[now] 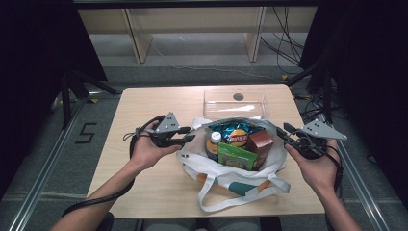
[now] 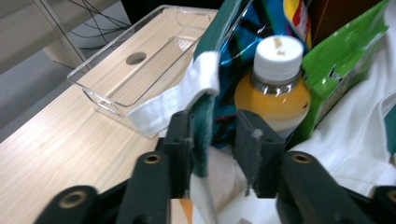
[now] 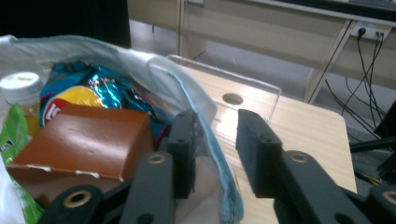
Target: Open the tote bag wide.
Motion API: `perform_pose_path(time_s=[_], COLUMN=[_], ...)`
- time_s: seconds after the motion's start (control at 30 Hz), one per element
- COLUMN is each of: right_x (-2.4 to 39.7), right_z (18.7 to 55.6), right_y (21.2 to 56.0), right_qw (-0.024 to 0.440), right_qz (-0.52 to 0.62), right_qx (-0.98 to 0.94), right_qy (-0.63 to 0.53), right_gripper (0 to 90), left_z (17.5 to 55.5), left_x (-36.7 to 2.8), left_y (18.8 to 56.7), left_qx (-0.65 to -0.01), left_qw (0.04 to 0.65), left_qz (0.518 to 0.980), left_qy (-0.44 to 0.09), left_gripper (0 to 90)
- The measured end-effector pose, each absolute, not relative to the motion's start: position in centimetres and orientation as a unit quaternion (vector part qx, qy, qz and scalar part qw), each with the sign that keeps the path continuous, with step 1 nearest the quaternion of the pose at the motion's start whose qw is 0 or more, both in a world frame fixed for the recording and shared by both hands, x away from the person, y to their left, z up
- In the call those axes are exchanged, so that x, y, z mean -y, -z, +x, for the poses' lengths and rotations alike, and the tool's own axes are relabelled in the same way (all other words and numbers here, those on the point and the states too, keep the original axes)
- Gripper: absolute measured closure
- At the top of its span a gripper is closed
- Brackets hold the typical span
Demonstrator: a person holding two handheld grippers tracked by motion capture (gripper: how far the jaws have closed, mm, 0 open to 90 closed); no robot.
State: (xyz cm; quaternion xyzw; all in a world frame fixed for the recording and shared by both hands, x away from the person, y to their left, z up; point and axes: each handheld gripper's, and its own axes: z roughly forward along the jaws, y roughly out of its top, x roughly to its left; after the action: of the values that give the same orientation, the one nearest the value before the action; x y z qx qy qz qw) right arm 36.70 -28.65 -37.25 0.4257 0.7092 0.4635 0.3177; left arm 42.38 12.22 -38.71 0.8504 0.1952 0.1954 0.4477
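At bag (image 1: 231, 173) sides, both tongs (image 1: 188, 134) (image 1: 284, 134) level, unclenched around rim

A light wooden table (image 1: 159, 187) stands on a grey floor (image 1: 192, 57), where a dark numeral five marking (image 1: 85, 133) lies to its left. Behind it runs a pale wooden shelf frame (image 1: 139, 33) with black cables (image 1: 284, 48) trailing down at the right. Black curtains (image 1: 33, 57) close off both sides, and metal floor rails (image 1: 45, 168) flank the table.
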Motion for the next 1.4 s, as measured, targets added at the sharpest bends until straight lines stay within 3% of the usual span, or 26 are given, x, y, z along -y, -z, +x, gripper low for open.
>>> perform_pose_path(time_s=[0.2, 0.63, 1.4], right_x=[29.0, 28.9, 28.9], right_z=[37.1, 38.3, 41.0], right_y=[37.4, 37.7, 40.5], right_qw=[0.301, 0.330, 0.334], right_qz=[0.423, 0.426, 0.413], right_qx=[-0.725, -0.723, -0.751], right_qy=[-0.452, -0.432, -0.392], right_gripper=[84.5, 87.6, 87.6], left_z=[42.9, 44.4, 46.7], left_x=[-11.9, -11.4, -10.3], left_y=[38.8, 38.8, 42.0], left_qx=[-0.210, -0.265, -0.297], left_qw=[0.444, 0.478, 0.450], left_qz=[0.851, 0.823, 0.828], left_qy=[-0.184, -0.156, -0.152], left_gripper=[86.6, 88.1, 88.1])
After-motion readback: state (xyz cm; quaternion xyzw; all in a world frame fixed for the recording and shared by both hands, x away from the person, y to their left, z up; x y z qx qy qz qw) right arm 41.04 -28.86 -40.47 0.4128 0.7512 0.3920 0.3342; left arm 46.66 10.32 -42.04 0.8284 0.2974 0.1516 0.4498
